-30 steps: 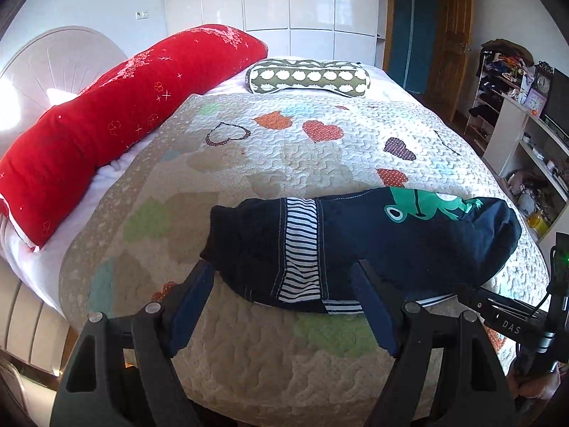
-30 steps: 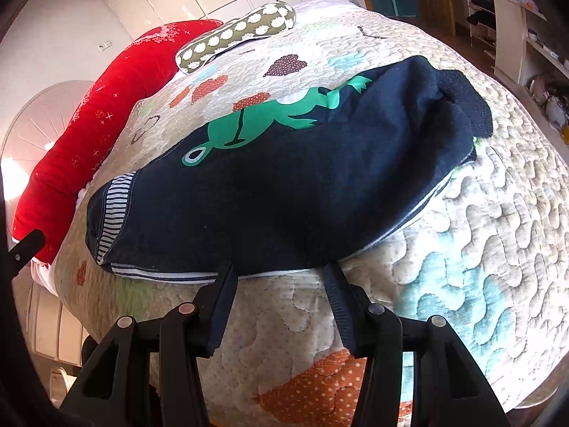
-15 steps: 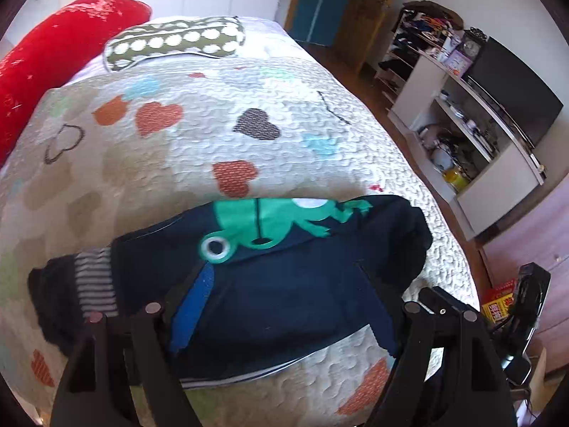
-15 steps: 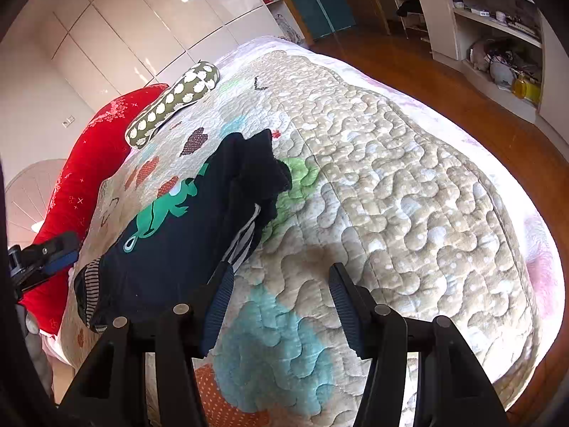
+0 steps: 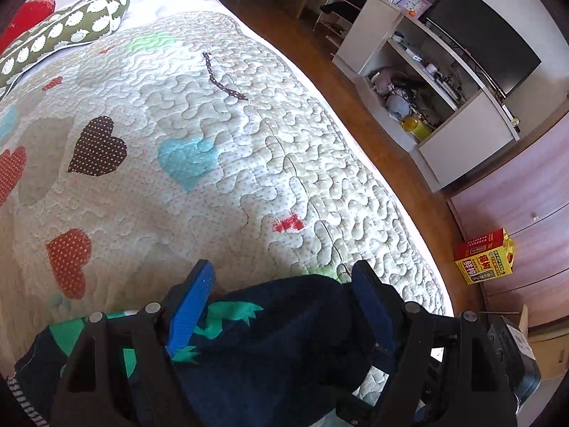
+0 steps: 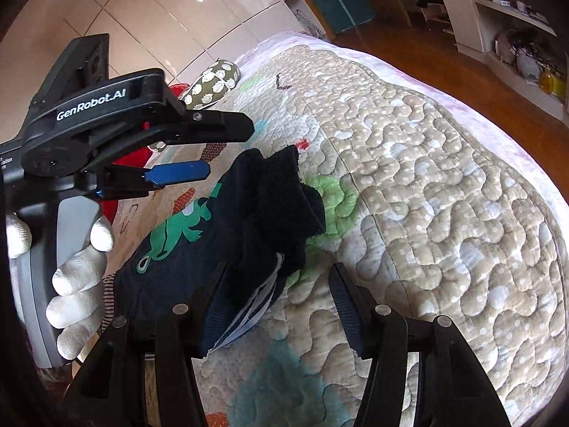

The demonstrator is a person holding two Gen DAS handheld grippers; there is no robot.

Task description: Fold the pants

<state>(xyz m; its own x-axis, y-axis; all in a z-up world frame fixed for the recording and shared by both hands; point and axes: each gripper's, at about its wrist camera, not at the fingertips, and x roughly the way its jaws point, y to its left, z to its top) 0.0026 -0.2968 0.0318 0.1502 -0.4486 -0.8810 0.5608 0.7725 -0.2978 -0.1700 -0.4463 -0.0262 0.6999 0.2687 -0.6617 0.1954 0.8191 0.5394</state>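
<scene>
Small navy pants (image 6: 220, 245) with a green frog print and striped lining lie folded lengthwise on the quilted bedspread (image 6: 444, 185). My left gripper (image 5: 281, 284) is open and hovers over the leg-cuff end of the pants (image 5: 270, 348); it also shows from the side in the right wrist view (image 6: 213, 146). My right gripper (image 6: 277, 295) is open at the near edge of the pants, its left finger beside the striped hem. Neither grips the cloth.
A green patterned bolster (image 5: 60, 32) and a red pillow (image 5: 25, 17) lie at the bed's head. A white shelf unit (image 5: 434, 114) with a TV (image 5: 487, 35) stands beyond the bed's right edge. A yellow box (image 5: 485, 256) sits on the wood floor.
Both grippers have swung right along the pants toward the cuff end. The left gripper now sits over the cuffs and has come into the right wrist view.
</scene>
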